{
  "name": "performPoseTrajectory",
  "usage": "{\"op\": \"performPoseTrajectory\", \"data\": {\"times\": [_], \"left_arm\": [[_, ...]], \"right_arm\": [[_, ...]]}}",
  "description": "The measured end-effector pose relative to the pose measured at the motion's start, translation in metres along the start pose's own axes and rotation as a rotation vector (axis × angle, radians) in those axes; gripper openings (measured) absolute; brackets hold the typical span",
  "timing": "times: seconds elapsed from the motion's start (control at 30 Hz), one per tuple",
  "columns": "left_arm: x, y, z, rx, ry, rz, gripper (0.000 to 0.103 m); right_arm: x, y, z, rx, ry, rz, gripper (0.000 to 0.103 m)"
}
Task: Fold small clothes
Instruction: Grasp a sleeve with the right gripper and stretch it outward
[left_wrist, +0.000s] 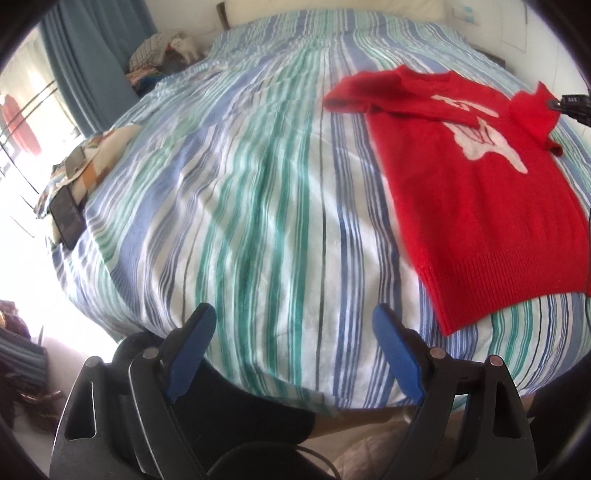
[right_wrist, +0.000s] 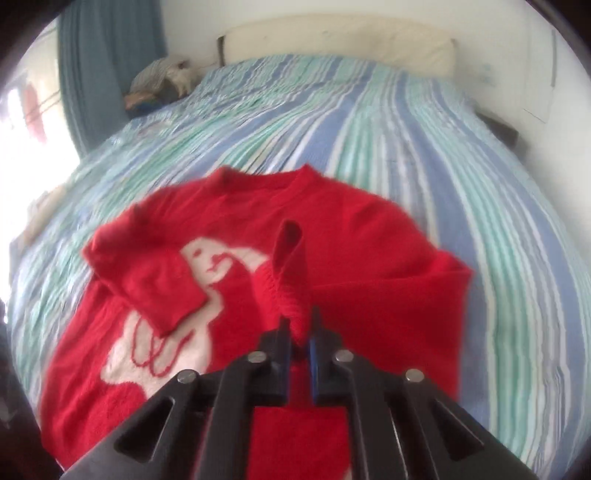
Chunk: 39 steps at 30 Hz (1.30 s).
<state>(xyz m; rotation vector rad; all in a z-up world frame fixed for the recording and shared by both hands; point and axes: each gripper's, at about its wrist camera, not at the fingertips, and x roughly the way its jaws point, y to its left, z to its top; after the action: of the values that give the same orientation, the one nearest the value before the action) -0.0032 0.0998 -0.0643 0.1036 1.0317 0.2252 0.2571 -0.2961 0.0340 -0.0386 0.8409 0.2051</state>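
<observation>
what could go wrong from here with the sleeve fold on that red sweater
1. The right gripper pinches only the ribbed cuff of the red sweater; the thin hold could slip mid-fold.
2. The left gripper is open over bare striped bedspread, so nothing pins the body and pulling may drag the whole garment.
3. The other sleeve already lies folded over the white design; a tug could undo it.

A broad stretch of the striped bedspread (left_wrist: 258, 192) lies bare ahead of the left gripper (left_wrist: 293, 332), bounded by the red sweater (left_wrist: 476, 206) on its right and a phone (left_wrist: 68, 218) and patterned cloth (left_wrist: 92, 155) at the left edge.
</observation>
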Motion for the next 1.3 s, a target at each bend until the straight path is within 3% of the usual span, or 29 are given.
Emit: {"op": "performPoseTrajectory", "data": {"times": [0.1, 0.2, 0.37, 0.5, 0.63, 0.93, 1.0, 1.1, 1.17, 1.23, 1.3], "left_arm": [[0.002, -0.006, 0.001, 0.0, 0.007, -0.022, 0.088], [0.001, -0.023, 0.006, 0.023, 0.006, -0.058, 0.088], [-0.012, -0.06, 0.015, 0.108, -0.021, -0.103, 0.088], [-0.025, -0.072, 0.017, 0.142, -0.053, -0.107, 0.088], [-0.018, -0.068, 0.015, 0.134, -0.028, -0.093, 0.088], [0.001, -0.046, 0.009, 0.105, 0.026, -0.06, 0.088], [0.002, -0.042, 0.015, 0.119, 0.019, -0.049, 0.088], [-0.002, -0.033, 0.04, 0.129, -0.03, -0.053, 0.088], [-0.008, -0.029, 0.067, 0.123, -0.086, -0.113, 0.088], [-0.013, -0.035, 0.099, 0.135, -0.131, -0.181, 0.089], [-0.014, -0.056, 0.128, 0.21, -0.171, -0.269, 0.094]], "right_arm": [[-0.053, -0.108, -0.012, 0.283, -0.099, -0.098, 0.007], [-0.086, -0.194, -0.045, 0.487, -0.117, -0.196, 0.007], [-0.091, -0.256, -0.103, 0.645, -0.067, -0.274, 0.007], [-0.09, -0.27, -0.134, 0.726, -0.081, -0.298, 0.007], [-0.085, -0.285, -0.157, 0.791, -0.079, -0.327, 0.006], [-0.085, -0.302, -0.175, 0.887, -0.131, -0.206, 0.006], [-0.092, -0.304, -0.178, 0.891, -0.137, -0.196, 0.01], [-0.112, -0.292, -0.178, 0.828, -0.121, -0.293, 0.03], [-0.127, -0.277, -0.178, 0.757, -0.121, -0.383, 0.06], [-0.144, -0.251, -0.182, 0.682, -0.148, -0.427, 0.063], [-0.151, -0.217, -0.184, 0.595, -0.159, -0.393, 0.063]]}}
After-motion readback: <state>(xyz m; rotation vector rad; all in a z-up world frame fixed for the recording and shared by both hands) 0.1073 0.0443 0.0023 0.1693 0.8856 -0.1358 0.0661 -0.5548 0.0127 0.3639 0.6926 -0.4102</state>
